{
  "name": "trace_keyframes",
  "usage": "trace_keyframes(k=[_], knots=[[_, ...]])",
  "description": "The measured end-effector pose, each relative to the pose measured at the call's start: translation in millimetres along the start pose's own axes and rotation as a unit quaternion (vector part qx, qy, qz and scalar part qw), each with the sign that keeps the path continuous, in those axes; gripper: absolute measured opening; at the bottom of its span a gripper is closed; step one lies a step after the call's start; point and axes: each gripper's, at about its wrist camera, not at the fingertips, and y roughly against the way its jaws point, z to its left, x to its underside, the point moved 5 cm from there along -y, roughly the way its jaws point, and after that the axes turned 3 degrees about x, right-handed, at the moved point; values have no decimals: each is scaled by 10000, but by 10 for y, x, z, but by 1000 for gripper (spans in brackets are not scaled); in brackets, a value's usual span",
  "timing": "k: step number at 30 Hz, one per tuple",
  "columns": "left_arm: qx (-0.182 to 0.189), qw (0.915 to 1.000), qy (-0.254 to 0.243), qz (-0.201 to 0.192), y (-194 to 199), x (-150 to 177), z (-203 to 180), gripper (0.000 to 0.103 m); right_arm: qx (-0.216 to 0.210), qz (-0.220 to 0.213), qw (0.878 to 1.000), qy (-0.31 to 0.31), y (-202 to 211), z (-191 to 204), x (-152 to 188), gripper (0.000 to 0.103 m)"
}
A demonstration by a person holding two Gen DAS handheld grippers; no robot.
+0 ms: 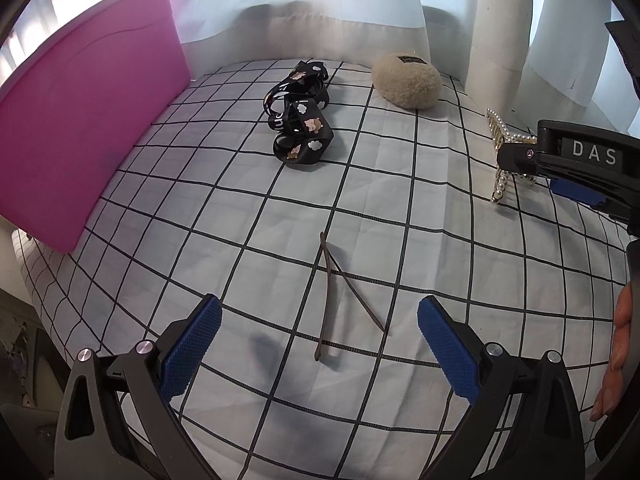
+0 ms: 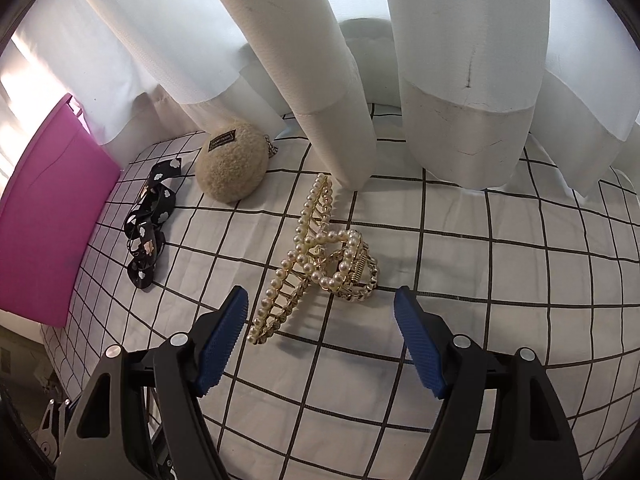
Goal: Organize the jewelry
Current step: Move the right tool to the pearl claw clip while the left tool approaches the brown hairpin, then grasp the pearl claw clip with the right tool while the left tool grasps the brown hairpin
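A thin brown hair tie (image 1: 335, 296) lies twisted on the checked cloth just ahead of my open, empty left gripper (image 1: 320, 330). A gold hair claw set with pearls (image 2: 316, 260) lies on the cloth just ahead of my open, empty right gripper (image 2: 321, 314); it also shows in the left wrist view (image 1: 500, 160), partly behind the right gripper's finger (image 1: 520, 156). A black patterned lanyard (image 1: 300, 120) lies bunched further back, also in the right wrist view (image 2: 150, 224). A pink box (image 1: 80, 120) stands at the left.
A beige fluffy pouch (image 1: 406, 80) with a label lies near the back, also in the right wrist view (image 2: 230, 168). White curtains (image 2: 340, 80) hang down onto the cloth behind the claw. The bed edge (image 1: 36, 288) drops off at the left.
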Motion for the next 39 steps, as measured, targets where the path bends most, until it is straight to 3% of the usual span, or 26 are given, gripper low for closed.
trace_keyframes(k=[13,21,29,31,33,35,39], knots=[[-135,9996,-1,-251,-70,1,-125,97,504,-62,9977,450,-218,85,-66,73],[149,9967,656,-453,-151,-26,-28,97,877,-203,9916,933,-385,228,-137,83],[116,9970,625,-433,-159,-27,-60,97,760,-291,9911,1057,-390,198,-87,83],[129,9970,615,-447,-151,-23,-54,96,750,-300,9907,1092,-357,158,-39,79],[147,9970,590,-487,-140,-14,-61,94,749,-333,9905,1103,-298,122,-19,69],[170,9968,575,-536,-124,-3,-64,91,754,-374,9897,1154,-248,119,-7,52],[255,9966,415,-664,-54,20,-135,70,740,-396,9891,1214,-220,123,21,48]])
